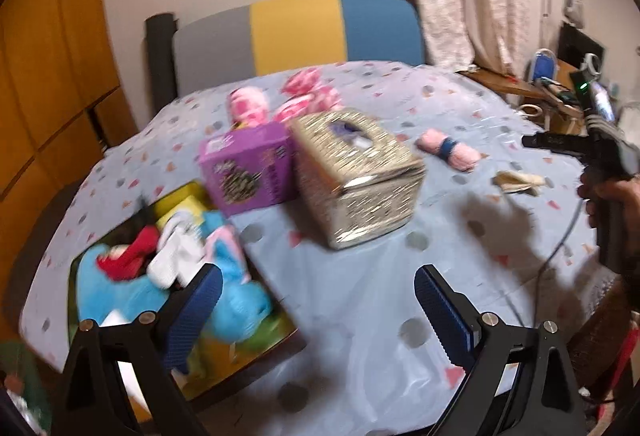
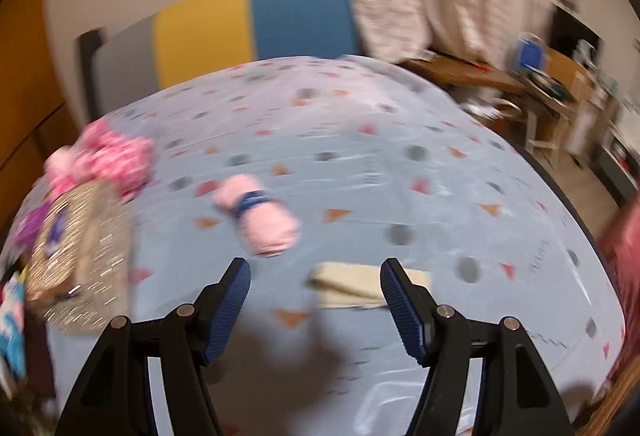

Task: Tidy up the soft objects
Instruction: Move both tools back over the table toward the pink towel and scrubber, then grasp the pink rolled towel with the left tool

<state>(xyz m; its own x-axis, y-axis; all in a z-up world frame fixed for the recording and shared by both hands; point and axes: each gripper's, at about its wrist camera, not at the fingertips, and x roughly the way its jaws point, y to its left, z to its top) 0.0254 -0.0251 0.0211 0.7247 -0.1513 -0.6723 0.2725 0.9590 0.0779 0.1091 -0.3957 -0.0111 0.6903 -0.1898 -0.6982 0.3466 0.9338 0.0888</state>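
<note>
Both claws, left [image 1: 316,300] and right [image 2: 316,300], gape empty; purple box [image 1: 248,172] lettering blurred.

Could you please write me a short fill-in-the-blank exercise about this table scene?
1. The band around the pink roll is ___.
2. The purple box stands directly beside the ___ tissue box.
3. Nothing is between the right gripper's fingers; its jaws are ___.
4. The beige folded cloth lies on the ___.

Missing words: blue; gold; open; tablecloth

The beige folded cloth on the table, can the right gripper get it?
Probably yes. The right gripper is open, the beige folded cloth lies just beyond its fingertips, and nothing sits between.
</note>
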